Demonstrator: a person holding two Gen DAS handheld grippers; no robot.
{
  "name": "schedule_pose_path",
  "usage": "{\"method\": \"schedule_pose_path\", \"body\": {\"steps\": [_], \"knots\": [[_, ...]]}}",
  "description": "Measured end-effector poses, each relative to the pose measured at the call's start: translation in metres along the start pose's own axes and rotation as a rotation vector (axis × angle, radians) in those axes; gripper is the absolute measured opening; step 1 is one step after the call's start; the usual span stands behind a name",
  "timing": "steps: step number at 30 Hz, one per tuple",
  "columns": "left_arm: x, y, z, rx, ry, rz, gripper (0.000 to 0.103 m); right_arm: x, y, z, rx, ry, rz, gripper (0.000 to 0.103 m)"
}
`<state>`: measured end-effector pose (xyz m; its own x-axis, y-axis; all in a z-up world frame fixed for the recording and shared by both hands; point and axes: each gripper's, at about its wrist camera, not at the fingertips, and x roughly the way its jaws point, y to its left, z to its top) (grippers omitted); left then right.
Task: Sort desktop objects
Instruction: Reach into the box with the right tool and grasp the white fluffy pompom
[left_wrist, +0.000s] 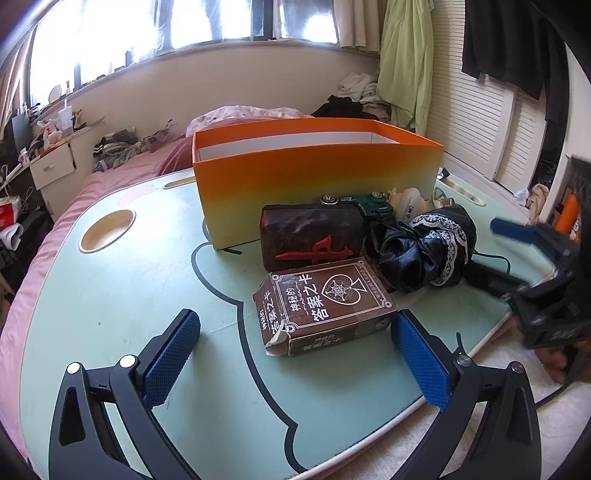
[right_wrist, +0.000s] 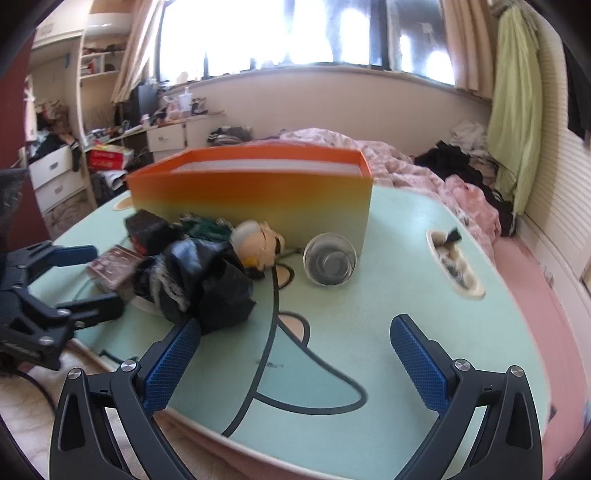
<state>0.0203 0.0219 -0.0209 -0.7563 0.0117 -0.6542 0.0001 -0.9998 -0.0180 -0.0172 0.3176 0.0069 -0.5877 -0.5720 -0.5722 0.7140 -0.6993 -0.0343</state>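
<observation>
The orange box (left_wrist: 317, 177) stands open-topped toward the far edge of the pale green surface (left_wrist: 110, 314), and I judge it is where the loose things should go. Everything to be sorted lies bunched against its near wall, so I must lift each piece clear of the rim, not shove it along.

Next in size is the black cloth bundle (left_wrist: 424, 247) with lace trim, slumped toward the right edge of the surface. It is soft; I would pinch deep into the folds so nothing trails. Behind the card box sits the dark block (left_wrist: 310, 232) with a red sign, touching the orange wall.

The brown card box (left_wrist: 321, 314) is nearest my left claw (left_wrist: 295, 362), whose pads stand wide apart with nothing between them. The right pad is just beside the box's corner, the left pad well off. To take it well I would slide left a little to centre the box, then close across its short sides; the torn end flap looks weak, so I would grip behind it.

My right claw (right_wrist: 295, 369) is likewise spread and empty, over bare surface near the front edge.

Smaller things remain: a clear glass bowl (right_wrist: 330, 264) by the box's right corner, a little doll head (right_wrist: 258, 243), a green toy car (left_wrist: 373, 208).
</observation>
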Motion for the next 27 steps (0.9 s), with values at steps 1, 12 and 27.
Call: {"method": "schedule_pose_path", "body": {"steps": [1, 12, 27], "knots": [[0.000, 0.000, 0.000, 0.000, -0.001, 0.000, 0.103, -0.008, -0.002, 0.010, -0.006, -0.019, 0.001, 0.103], [-0.001, 0.000, -0.001, 0.000, -0.007, 0.002, 0.103, 0.078, 0.039, 0.177, 0.003, 0.269, 0.297, 0.057], [0.000, 0.002, 0.000, 0.005, -0.018, -0.010, 0.103, 0.235, 0.079, 0.191, 0.075, 0.598, 0.220, 0.037]]}}
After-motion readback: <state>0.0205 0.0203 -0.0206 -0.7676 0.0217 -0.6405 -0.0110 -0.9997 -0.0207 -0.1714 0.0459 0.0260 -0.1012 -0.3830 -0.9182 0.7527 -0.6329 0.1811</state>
